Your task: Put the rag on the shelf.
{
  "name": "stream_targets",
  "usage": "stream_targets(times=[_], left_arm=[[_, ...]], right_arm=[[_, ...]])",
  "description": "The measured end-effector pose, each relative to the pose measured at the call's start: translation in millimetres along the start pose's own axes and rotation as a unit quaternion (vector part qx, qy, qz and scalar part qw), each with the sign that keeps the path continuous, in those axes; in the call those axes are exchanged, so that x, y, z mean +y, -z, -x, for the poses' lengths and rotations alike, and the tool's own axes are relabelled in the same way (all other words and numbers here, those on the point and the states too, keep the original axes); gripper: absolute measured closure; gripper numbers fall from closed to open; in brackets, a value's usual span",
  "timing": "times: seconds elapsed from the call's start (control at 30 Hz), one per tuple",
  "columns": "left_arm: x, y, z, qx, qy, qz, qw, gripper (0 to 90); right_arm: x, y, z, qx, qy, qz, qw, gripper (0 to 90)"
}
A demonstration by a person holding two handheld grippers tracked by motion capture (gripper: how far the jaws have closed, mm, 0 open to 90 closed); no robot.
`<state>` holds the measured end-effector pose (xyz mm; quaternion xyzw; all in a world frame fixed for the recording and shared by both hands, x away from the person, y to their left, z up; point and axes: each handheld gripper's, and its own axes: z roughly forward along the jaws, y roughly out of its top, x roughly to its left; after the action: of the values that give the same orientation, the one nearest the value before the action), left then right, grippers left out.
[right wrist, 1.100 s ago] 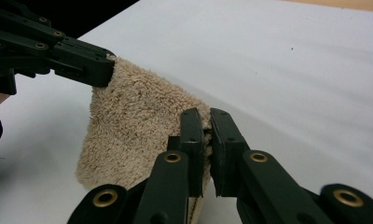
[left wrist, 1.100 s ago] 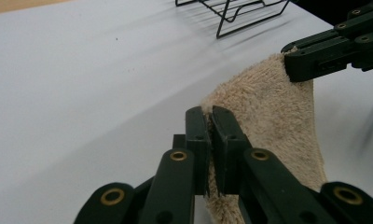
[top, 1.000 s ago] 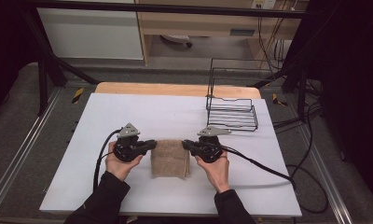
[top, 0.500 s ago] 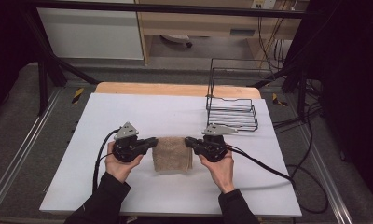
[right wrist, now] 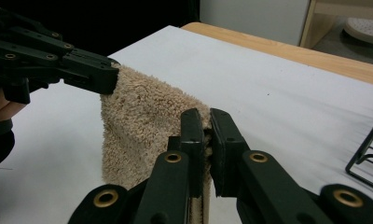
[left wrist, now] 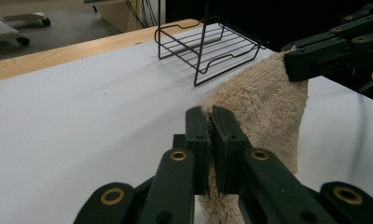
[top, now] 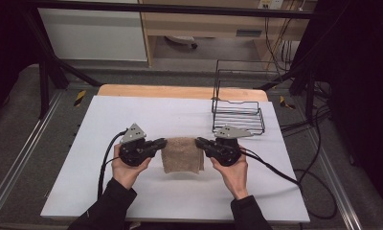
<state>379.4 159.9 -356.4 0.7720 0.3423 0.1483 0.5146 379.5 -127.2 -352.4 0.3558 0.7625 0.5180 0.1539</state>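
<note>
A folded beige terry towel (top: 182, 154) hangs between my two grippers, lifted a little off the white table top (top: 180, 117). My left gripper (top: 163, 142) is shut on the towel's left top corner, and in the left gripper view the cloth (left wrist: 264, 107) is pinched between its jaws (left wrist: 211, 126). My right gripper (top: 199, 142) is shut on the right top corner; in the right gripper view the towel (right wrist: 142, 121) hangs from its jaws (right wrist: 207, 130). The other gripper (right wrist: 89, 70) clamps the far corner there.
A black wire rack (top: 237, 103) stands at the back right of the table, also seen in the left gripper view as the rack (left wrist: 205, 46). Cables trail from both grippers. A wooden strip (top: 180, 91) edges the table's far side.
Both grippers have risen a little and shifted slightly right with the towel, which now hangs from its top corners instead of lying flat.
</note>
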Motion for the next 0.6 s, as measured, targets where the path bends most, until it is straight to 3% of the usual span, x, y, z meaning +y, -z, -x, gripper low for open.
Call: stream_targets(times=[0.6], left_arm=[[25.6, -11.6, 12.5, -0.003, -0.009, 0.041, 0.9991, 85.8]], right_arm=[[16.4, 26.1, 7.0, -0.032, 0.019, 0.029, 0.9989, 84.9]])
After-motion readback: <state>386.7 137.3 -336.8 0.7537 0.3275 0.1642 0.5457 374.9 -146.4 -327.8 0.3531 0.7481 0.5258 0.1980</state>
